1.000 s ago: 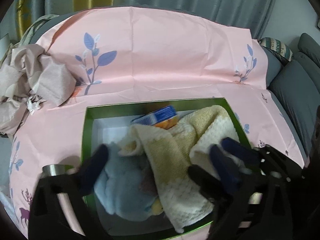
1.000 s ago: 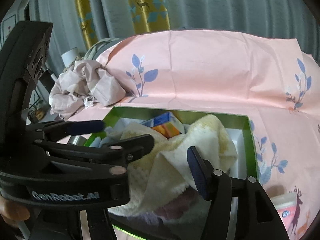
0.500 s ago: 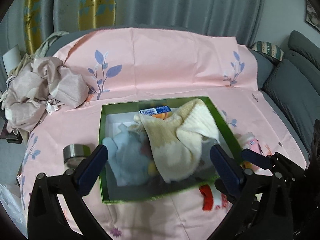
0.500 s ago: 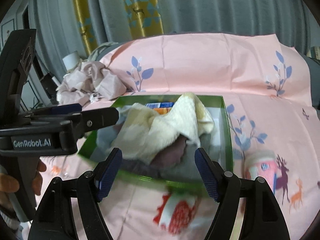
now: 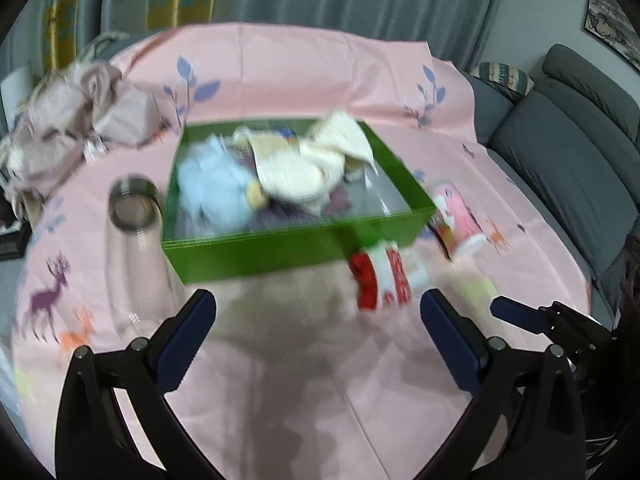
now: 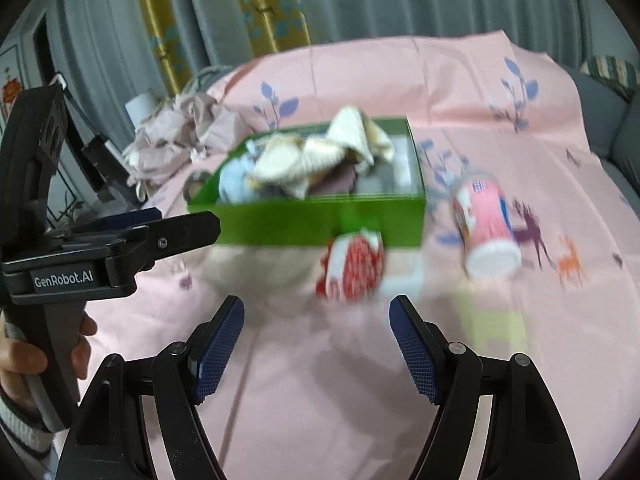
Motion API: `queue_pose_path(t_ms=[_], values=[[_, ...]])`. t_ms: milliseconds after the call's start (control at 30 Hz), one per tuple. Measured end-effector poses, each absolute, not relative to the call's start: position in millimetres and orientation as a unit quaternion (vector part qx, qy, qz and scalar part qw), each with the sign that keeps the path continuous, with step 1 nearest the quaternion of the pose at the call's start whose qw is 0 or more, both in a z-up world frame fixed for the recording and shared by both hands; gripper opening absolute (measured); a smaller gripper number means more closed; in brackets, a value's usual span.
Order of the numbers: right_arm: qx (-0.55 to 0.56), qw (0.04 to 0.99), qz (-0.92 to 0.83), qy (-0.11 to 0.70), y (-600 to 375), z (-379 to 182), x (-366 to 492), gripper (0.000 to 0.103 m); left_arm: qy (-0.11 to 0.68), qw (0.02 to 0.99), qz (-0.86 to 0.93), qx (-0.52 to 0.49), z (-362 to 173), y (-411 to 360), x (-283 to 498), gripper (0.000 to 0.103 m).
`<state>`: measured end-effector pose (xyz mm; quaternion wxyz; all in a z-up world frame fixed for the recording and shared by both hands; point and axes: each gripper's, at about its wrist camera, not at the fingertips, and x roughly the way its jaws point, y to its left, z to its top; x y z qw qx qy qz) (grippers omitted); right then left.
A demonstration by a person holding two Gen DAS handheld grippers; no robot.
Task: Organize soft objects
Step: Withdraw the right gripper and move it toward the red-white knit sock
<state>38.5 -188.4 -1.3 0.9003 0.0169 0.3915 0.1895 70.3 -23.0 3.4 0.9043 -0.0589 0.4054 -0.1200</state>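
Pink cloth (image 5: 304,72) spread over the whole desk, printed with leaves and deer. Green box (image 5: 280,244) at the middle of the desk, heaped with a cream towel (image 5: 296,176), a pale blue plush toy (image 5: 212,196) and some darker cloth underneath. Crumpled beige fabric (image 5: 60,128) at the far left edge, outside the box. Clear bottle with a metal cap (image 5: 132,216) lying just beside the box's left wall. Pink can (image 6: 486,224) on its side near the box's right front corner. Red-and-white soft thing (image 6: 352,268), blurred, touching or just in front of the box's front wall.

Left gripper (image 5: 316,344) and right gripper (image 6: 316,344) both low over bare cloth at the near edge, fingers apart on each, nothing between them. Right gripper's fingers just opened wider, empty.

Likely trouble from here:
- Towel piled above the rim; could slump over the wall if another item were pressed in.
- Red-and-white thing tight against the box front; a finger could catch the box wall and shove the box.
- Can and bottle free to roll if nudged.
- Loose cloth could get pinched along with the item.
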Motion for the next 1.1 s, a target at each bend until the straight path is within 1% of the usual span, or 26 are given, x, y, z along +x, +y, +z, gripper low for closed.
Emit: queue_pose_path(t_ms=[133,267,433,633,833,1100], values=[[0.009,0.904,0.18,0.388,-194,-1,17,0.076,0.427,0.892,-0.131,-0.076,-11,-19,66,0.102],[0.01,0.903,0.179,0.39,-209,-2,2,0.076,0.42,0.892,-0.142,-0.094,-14,-19,58,0.102],[0.02,0.906,0.167,0.389,-230,-1,-10,0.076,0.419,0.892,-0.157,-0.071,-14,-36,50,0.102],[0.025,0.913,0.156,0.376,-248,5,-25,0.076,0.429,0.881,-0.18,-0.082,-17,-54,44,0.102],[0.045,0.913,0.168,0.369,-257,1,-23,0.076,0.436,0.877,-0.185,-0.081,-11,-66,36,0.102],[0.05,0.905,0.198,0.373,-256,-16,-13,0.076,0.439,0.876,-0.172,-0.097,-11,-61,36,0.102]])
